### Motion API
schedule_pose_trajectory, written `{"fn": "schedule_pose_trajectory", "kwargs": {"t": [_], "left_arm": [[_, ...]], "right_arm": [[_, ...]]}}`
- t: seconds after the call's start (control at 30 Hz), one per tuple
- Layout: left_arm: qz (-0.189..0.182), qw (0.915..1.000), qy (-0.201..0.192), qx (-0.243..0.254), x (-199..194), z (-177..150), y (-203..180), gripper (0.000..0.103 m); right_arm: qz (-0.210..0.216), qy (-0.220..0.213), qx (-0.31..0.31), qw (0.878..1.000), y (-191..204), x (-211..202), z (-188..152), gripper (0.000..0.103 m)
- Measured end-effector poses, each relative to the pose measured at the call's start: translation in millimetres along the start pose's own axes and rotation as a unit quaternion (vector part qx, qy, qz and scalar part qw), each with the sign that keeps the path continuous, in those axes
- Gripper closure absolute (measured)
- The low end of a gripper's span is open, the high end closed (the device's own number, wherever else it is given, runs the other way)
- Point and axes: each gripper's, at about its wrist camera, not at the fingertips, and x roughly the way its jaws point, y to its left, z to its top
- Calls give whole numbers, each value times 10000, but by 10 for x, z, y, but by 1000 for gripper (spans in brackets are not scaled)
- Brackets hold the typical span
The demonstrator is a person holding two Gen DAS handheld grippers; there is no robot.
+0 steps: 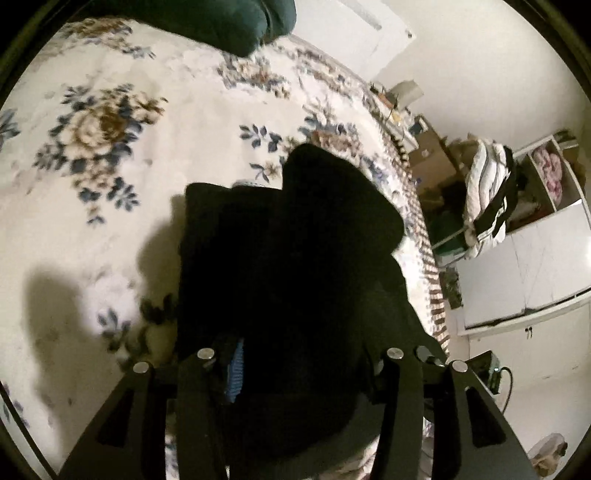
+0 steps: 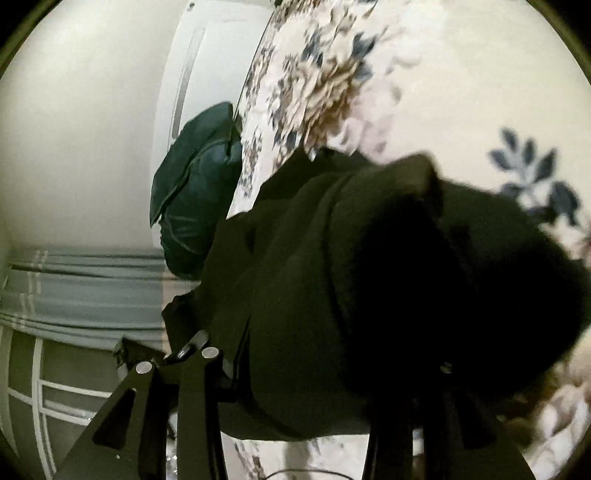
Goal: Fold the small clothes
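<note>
Your left tongs [image 1: 295, 369] and right tongs [image 2: 314, 369] each seem closed on the soft, limp black knitted garment [image 1: 288, 266]; grip hems at six o'clock.

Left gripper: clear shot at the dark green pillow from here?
Probably not. The black garment drapes across the left gripper, filling the space ahead of its fingers, and the dark green pillow lies beyond it, across the floral bedspread.

The left wrist camera looks down along its claw [image 1: 295, 369] at the flowery bed [image 1: 110, 129], very close to the black cloth [image 1: 288, 258]. The right wrist camera is tipped sideways, also very close to the black cloth [image 2: 369, 277]. Both see the bed [image 2: 424, 92] and the green pillow [image 1: 229, 22] [image 2: 195, 199].
</note>
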Motion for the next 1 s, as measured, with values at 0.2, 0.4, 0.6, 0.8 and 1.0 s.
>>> {"fn": "schedule_pose_trajectory", "kwargs": {"t": [0.2, 0.4, 0.6, 0.8, 1.0], "left_arm": [[765, 9963, -17, 392, -15, -375, -181, 54], [1686, 9841, -252, 504, -160, -525, -406, 53], [2582, 9605, -593, 853, -606, -848, -884, 17], [2769, 9537, -832, 826, -1186, -1190, -1288, 13], [2861, 9467, -1098, 993, -1781, -1532, -1660, 13]], "right_arm": [[-653, -100, -21, 9978, -65, -205, -71, 58], [-2260, -80, -1101, 9678, 297, -439, -243, 31], [-3455, -254, -2712, 8980, 1065, -785, -667, 0], [-3675, -440, -3584, 8571, 1669, -1305, -1115, 0], [-3579, -710, -3827, 8488, 2215, -2127, -1596, 0]]}}
